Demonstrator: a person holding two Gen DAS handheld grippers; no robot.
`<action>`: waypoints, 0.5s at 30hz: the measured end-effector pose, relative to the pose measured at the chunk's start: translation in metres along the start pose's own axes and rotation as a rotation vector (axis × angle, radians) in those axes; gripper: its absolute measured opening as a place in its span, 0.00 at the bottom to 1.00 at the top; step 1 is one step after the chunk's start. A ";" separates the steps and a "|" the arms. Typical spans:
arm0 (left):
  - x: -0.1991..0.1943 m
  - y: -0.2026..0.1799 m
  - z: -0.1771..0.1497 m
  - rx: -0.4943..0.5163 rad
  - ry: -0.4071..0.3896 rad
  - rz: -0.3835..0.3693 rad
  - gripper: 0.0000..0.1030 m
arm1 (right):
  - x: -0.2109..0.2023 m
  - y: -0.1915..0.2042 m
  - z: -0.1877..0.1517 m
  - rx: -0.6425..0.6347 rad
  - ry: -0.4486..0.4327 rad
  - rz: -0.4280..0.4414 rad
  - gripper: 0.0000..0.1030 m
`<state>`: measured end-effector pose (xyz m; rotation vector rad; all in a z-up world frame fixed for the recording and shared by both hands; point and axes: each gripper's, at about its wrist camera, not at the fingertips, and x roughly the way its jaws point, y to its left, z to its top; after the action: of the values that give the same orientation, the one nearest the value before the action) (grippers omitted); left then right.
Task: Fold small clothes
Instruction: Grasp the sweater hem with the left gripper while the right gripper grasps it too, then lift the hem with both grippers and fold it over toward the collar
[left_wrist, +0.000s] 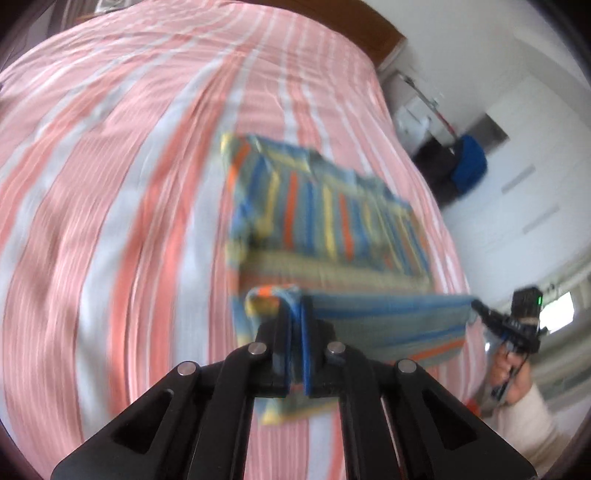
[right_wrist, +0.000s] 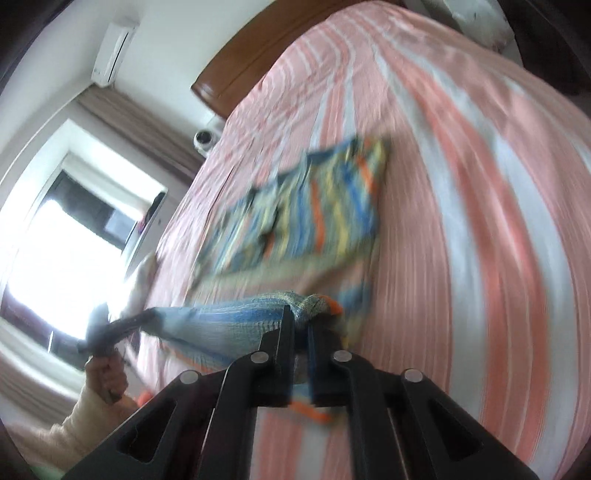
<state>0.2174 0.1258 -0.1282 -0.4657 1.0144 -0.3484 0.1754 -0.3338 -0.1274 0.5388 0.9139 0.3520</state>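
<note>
The left gripper (left_wrist: 295, 325) was clamped on one corner of the striped garment (left_wrist: 325, 210), and the right gripper (right_wrist: 301, 325) pinched the other. The near hem stretched taut between them, its long axis running from gripper to gripper. The rest of the cloth lay ahead of both on the striped bedsheet (left_wrist: 110, 166), so I judged the fold would go forward, away from both hands equally.

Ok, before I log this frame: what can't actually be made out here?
- Striped garment: motion blur in both wrist views hides which piece of clothing it is.
- Its held edge under the left gripper and right gripper: the linkages cover it.
- Right gripper in the left wrist view: too small and blurred for its jaws to be seen.
</note>
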 end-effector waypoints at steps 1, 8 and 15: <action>0.011 0.003 0.016 -0.013 -0.001 0.007 0.02 | 0.011 -0.005 0.017 0.004 -0.012 -0.009 0.05; 0.071 0.030 0.113 -0.078 -0.103 0.115 0.03 | 0.112 -0.043 0.128 0.073 -0.092 -0.056 0.08; 0.058 0.060 0.120 -0.186 -0.183 0.111 0.47 | 0.114 -0.065 0.162 0.139 -0.220 -0.106 0.34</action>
<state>0.3538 0.1740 -0.1488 -0.5947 0.8935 -0.1095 0.3770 -0.3764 -0.1589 0.6408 0.7535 0.1296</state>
